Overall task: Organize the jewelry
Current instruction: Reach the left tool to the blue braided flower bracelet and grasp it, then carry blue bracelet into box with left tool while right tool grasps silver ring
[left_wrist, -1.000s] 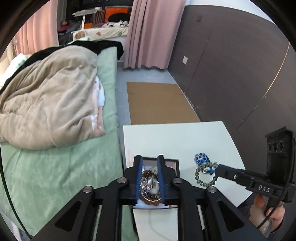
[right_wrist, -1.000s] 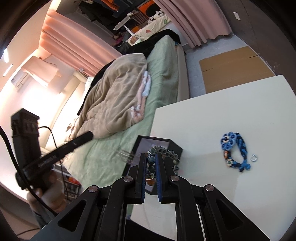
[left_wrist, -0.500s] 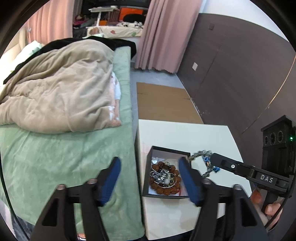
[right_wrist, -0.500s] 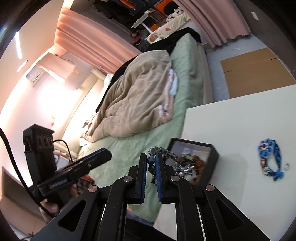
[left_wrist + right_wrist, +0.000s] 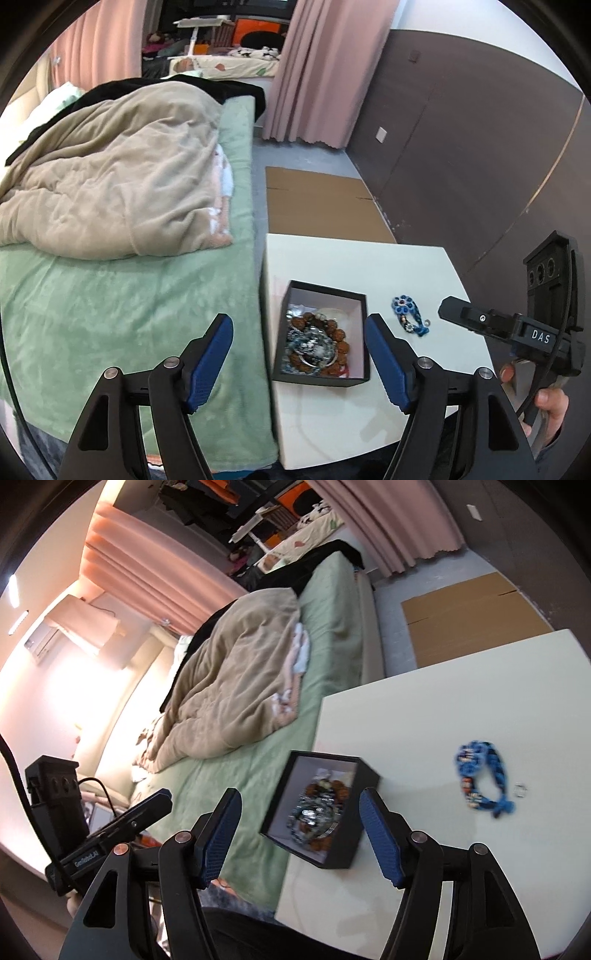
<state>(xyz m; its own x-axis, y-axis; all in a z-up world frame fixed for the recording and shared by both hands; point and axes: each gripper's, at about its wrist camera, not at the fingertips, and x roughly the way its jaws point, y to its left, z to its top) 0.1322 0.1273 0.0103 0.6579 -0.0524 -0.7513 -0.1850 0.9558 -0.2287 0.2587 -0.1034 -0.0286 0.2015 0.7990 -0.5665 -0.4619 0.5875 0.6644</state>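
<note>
1. Now the left gripper (image 5: 299, 356) is hovering with its blue-padded jaws spread wide, having just been opening, and nothing is sitting between them.
2. Likewise the right gripper (image 5: 301, 829) is standing wide apart, its jaws having just been opening, and it is gripping nothing.
3. Below both, a black jewelry box (image 5: 356, 380) is sitting near the edge of the white table (image 5: 354, 262) that faces the bed (image 5: 110, 306).
4. Inside the box, a brown bead bracelet (image 5: 334, 330) is lying coiled with a grey-green bead bracelet (image 5: 308, 345) and other shiny pieces heaped together.
5. Beside the box, a blue woven bracelet (image 5: 480, 779) is lying on the bare tabletop, apart from the box.
6. Just beside that bracelet, a small silver ring (image 5: 520, 789) is resting on the table.
</note>
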